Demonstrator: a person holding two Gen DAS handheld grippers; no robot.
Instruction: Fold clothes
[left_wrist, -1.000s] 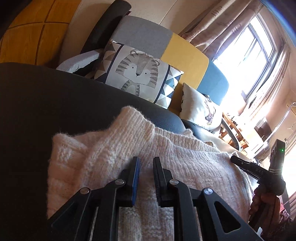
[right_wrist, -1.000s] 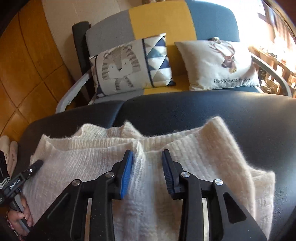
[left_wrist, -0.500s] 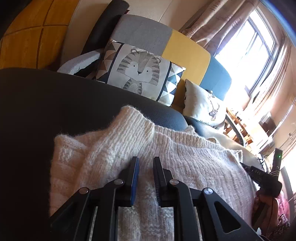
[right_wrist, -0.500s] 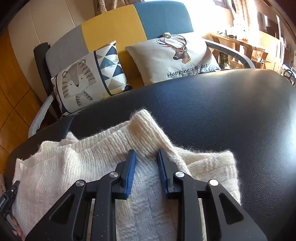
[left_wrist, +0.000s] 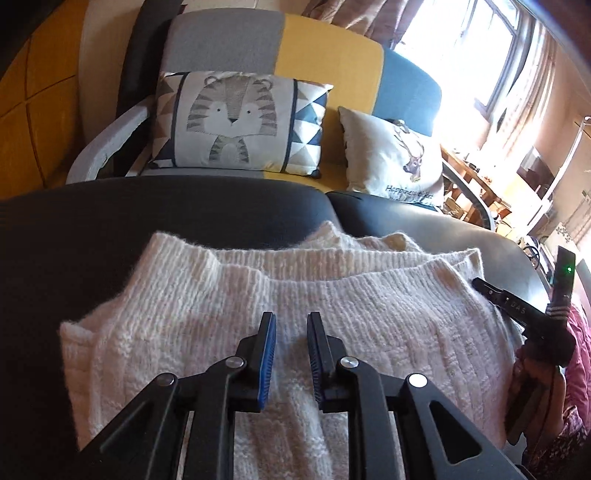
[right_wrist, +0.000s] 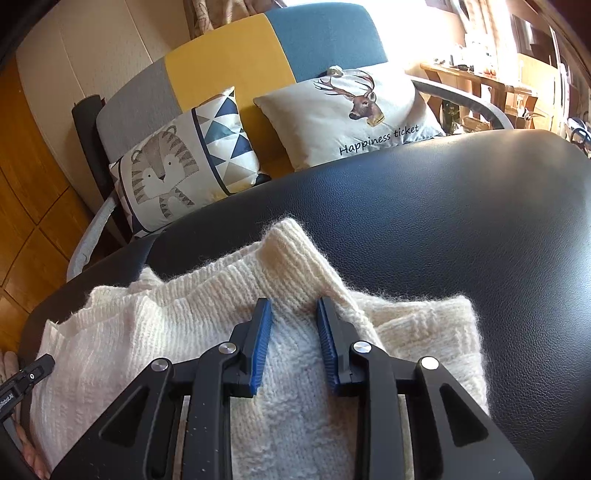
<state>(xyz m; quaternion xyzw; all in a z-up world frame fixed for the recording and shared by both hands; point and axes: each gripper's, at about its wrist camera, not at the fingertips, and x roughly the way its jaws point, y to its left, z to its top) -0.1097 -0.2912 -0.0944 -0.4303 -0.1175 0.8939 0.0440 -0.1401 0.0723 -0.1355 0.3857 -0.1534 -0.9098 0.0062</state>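
Note:
A cream knit sweater (left_wrist: 369, 306) lies folded on a black leather surface (left_wrist: 166, 210). My left gripper (left_wrist: 291, 321) hovers low over its middle, its blue pads a narrow gap apart with nothing pinched. In the right wrist view, my right gripper (right_wrist: 294, 308) sits over the sweater (right_wrist: 166, 321) near its right side. Its jaws are partly open and straddle a raised ribbed fold (right_wrist: 291, 251) that runs away from me. Whether the pads touch the knit is unclear. The right gripper's finger (left_wrist: 506, 302) also shows at the sweater's right edge, held by a hand (left_wrist: 535, 373).
Behind the black surface (right_wrist: 461, 221) stands a grey, yellow and blue sofa (left_wrist: 325, 62) with a tiger cushion (left_wrist: 232, 122) and a deer cushion (right_wrist: 354, 110). A bright window (left_wrist: 472, 44) is at the right. A wooden floor (right_wrist: 33, 192) lies to the left.
The right gripper moved rightward over the sweater and its jaws narrowed. The left gripper swung to face the sofa more squarely and stayed over the sweater.

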